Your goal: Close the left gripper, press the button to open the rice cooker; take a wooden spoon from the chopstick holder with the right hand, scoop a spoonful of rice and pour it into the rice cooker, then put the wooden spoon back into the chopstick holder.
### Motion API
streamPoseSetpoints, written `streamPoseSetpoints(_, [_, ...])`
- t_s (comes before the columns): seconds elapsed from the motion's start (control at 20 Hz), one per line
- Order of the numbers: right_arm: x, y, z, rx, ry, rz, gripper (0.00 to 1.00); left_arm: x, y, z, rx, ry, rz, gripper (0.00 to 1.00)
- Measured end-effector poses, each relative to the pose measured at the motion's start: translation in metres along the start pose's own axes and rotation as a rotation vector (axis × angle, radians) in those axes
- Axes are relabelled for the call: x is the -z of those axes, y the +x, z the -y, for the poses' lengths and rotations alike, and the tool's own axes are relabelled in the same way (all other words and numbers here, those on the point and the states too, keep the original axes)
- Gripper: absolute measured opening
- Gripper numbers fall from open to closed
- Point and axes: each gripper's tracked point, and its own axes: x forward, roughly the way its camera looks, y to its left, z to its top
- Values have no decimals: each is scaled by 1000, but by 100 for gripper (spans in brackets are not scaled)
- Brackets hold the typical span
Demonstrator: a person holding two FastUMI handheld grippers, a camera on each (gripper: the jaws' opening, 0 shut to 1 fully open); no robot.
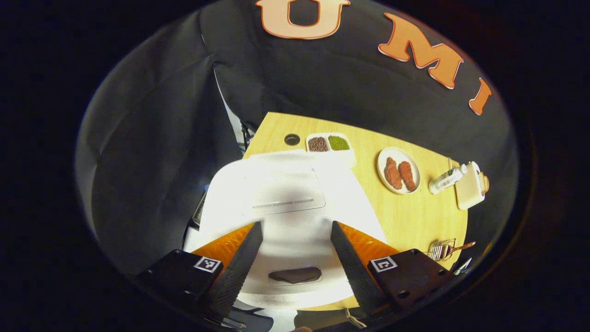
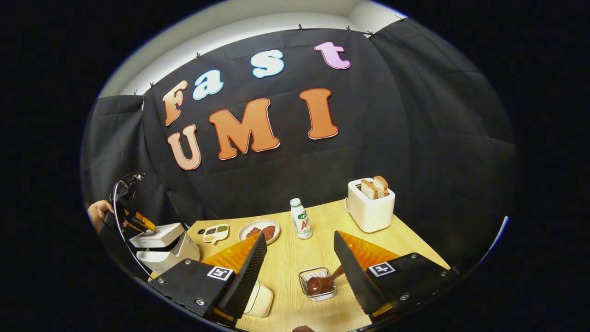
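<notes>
Left view close above rice cooker (image 1: 286, 203)

Both grippers (image 1: 296, 242) (image 2: 299, 256) carry black screwed blocks with square tags.

Directly ahead of the left claw (image 1: 296, 251), the rice cooker (image 1: 286, 203) is showing a smooth, glossy white plastic shell that is glaring under the light. Beyond it, the counter (image 1: 415, 216) is looking like pale matt wood with fine grain. Between the right claw's (image 2: 299, 258) fingers, a wire-mesh metal chopstick holder (image 2: 317, 284) is glinting, with a dark wooden spoon (image 2: 322, 281) lying in it. Farther ahead, the toaster (image 2: 371, 205) is looking matt white.
</notes>
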Motion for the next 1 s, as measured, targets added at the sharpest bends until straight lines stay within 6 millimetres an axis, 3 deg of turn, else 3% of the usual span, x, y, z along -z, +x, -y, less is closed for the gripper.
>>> streamPoseSetpoints(0.1, [3,-2,0,-4,-11,-10,91,24,15,2,-24,-19,-48,100])
streamPoseSetpoints(0.15, [3,-5,0,-1,-16,-13,91,9,20,5,-24,-7,24,100])
streamPoseSetpoints(0.2, [3,-7,1,-1,-18,-14,91,21,19,6,-31,-3,-32,100])
streamPoseSetpoints(0.4, [-1,-16,5,13,-28,-8,91,16,12,7,-45,-26,-10,98])
streamPoseSetpoints(0.55, [-12,-22,5,17,-43,8,92,22,5,9,-32,-35,2,100])
streamPoseSetpoints(0.6, [-20,-23,5,24,-57,22,91,16,-1,10,-29,-27,34,99])
streamPoseSetpoints(0.75, [-53,-28,3,38,-100,86,92,-8,-35,9,-53,25,170,98])
streamPoseSetpoints(1.0, [-114,-34,-13,72,-209,225,91,-55,-123,31,-8,37,437,100])
